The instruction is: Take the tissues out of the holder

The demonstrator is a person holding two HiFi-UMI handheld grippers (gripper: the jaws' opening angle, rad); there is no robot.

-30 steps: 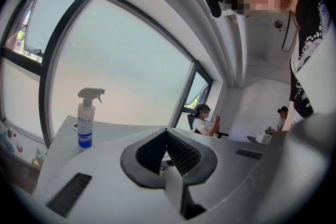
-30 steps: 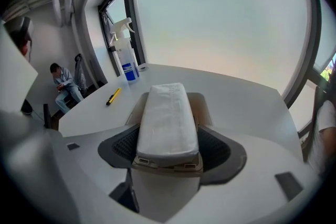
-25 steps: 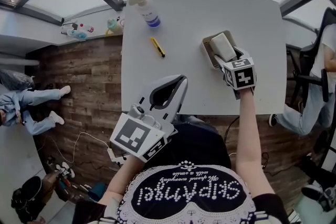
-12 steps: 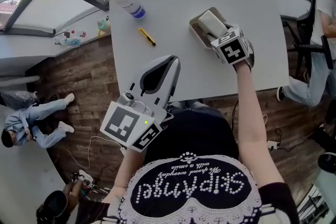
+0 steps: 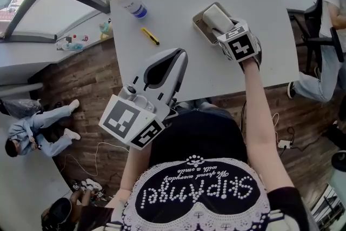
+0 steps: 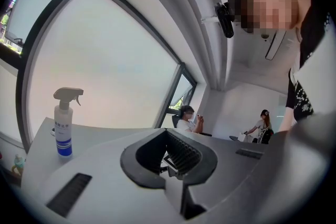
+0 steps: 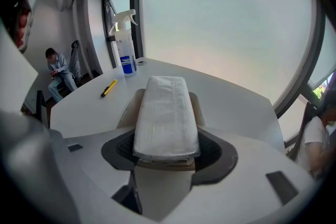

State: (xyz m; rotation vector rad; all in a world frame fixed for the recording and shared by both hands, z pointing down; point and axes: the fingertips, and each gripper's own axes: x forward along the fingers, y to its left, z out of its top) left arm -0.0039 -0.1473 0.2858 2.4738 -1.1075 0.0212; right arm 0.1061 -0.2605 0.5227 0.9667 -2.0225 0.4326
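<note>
Right gripper view: the pads (image 7: 122, 148) of the right gripper (image 7: 167, 157) flank the near end of the tissues (image 7: 165, 110), 1 on each side. The jaws have just been closing in from near full width with the tissues between them. A sliver of dark pad shows on both sides and the tissues are not dented, so I read the grip as released but nearly on, not yet clenched.

The tissues lie flat in the holder (image 7: 127, 107), long side pointing away, top above the rim. They are in the same spot as 1 second ago, not lifted. The holder sits on the table (image 7: 236, 107), toward its right side in the head view.

Meaning: approach looks done, grasp under way, pull-out not started. Likely next is to finish the squeeze, then lift straight up so the holder stays down.

Left gripper (image 6: 176, 161): jaws together, nothing in them, held at the table's near edge, well apart from the holder. Bottle (image 6: 63, 126) and yellow tool (image 7: 108, 87) lie to the far left, out of the way.
</note>
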